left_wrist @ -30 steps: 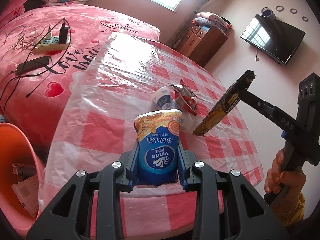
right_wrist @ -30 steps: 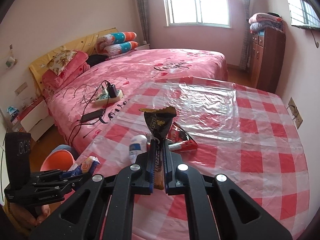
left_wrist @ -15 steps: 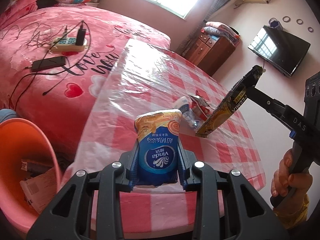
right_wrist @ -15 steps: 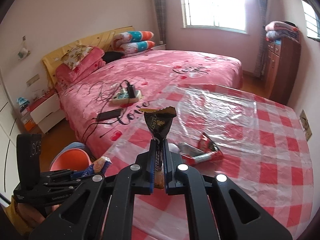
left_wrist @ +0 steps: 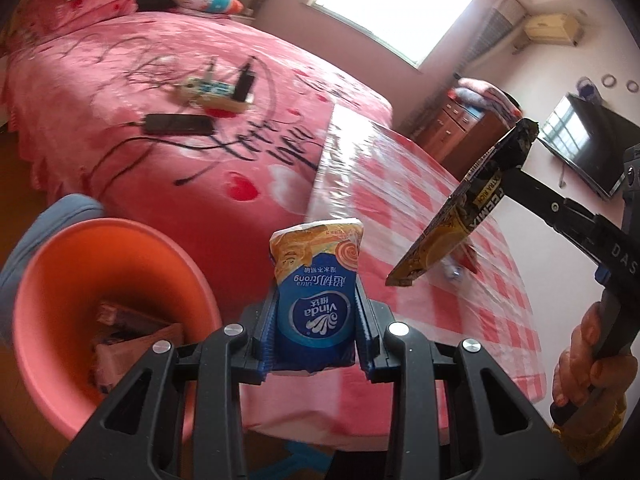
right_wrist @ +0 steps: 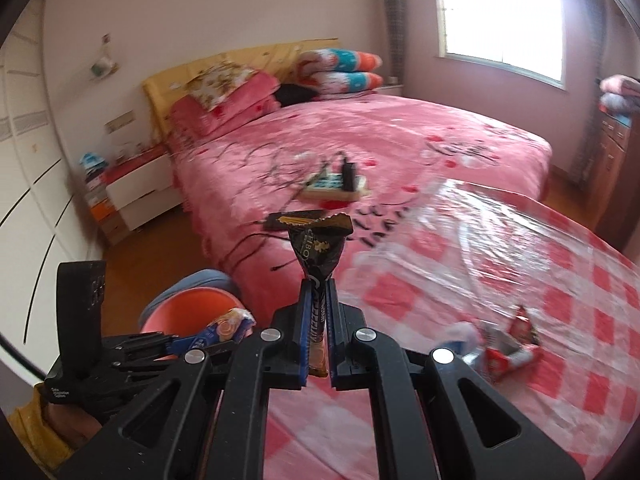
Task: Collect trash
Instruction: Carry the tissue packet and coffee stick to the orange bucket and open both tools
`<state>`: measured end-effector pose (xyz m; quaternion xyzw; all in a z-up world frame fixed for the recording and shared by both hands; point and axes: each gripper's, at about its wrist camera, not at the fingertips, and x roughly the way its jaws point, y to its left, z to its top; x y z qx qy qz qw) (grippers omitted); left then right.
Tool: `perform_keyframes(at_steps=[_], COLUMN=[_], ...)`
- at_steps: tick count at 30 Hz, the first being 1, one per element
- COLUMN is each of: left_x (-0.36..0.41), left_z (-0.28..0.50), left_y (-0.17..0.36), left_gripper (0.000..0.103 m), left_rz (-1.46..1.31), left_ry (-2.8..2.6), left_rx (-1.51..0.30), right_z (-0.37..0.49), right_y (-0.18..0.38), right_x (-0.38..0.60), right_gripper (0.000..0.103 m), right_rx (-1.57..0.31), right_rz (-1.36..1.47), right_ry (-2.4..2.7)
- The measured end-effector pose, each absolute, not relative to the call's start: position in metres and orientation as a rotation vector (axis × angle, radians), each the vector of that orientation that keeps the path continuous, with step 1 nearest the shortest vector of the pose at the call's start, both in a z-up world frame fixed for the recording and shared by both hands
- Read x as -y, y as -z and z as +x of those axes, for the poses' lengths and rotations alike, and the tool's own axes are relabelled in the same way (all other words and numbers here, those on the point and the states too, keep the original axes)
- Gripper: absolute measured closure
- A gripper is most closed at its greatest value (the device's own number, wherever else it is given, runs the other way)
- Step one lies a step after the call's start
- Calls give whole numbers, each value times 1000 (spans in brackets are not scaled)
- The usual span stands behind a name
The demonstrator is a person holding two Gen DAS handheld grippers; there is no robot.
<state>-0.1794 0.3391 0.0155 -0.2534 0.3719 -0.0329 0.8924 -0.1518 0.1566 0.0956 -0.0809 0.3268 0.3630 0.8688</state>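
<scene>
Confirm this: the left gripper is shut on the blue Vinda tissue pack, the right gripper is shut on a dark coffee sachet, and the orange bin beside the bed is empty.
Not quite: the orange bin is not empty. The left wrist view shows paper and packaging trash inside. The rest holds: left gripper shut on the Vinda tissue pack, right gripper shut on the coffee sachet.

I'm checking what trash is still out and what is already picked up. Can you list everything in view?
tissue pack: one, blue and orange, clamped in left gripper
coffee sachet: one, black and gold, clamped in right gripper
bin: one, orange, on the floor beside the table, trash inside
wrappers: a small red and white pile on the checked table
power strip: one, on the pink bed
phone: one, black, on the bed
left gripper: shut
right gripper: shut
</scene>
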Motion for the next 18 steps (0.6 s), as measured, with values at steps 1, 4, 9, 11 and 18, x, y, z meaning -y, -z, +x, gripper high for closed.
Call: perform_keyframes(at_steps=[1,4,9,11,18], left_x=[-347,-360,-384,-392,-413], left_z=[-183,-192,-207,-211,-222], left_y=[-14,-12,-5,-2,13], left_gripper=[69,69,69,69,69], left_rz=[-532,-546,-573,-583,-604], left_ry=[48,9,-54,-76,-143], left_rx=[-771,-768,-767,-770,-790], right_z=[-153,-158,-161,-163,-165], right_y=[-95,-92,-83,-78,-58], right_x=[-162,-185,-219,-233,-267], right_gripper=[96,96,96,96,96], right_rx=[-685,-692,-721,-736,-801], right_rz=[-173,-192,-206,-214,-216], right_ry=[-772,-823,-899,-924,-992])
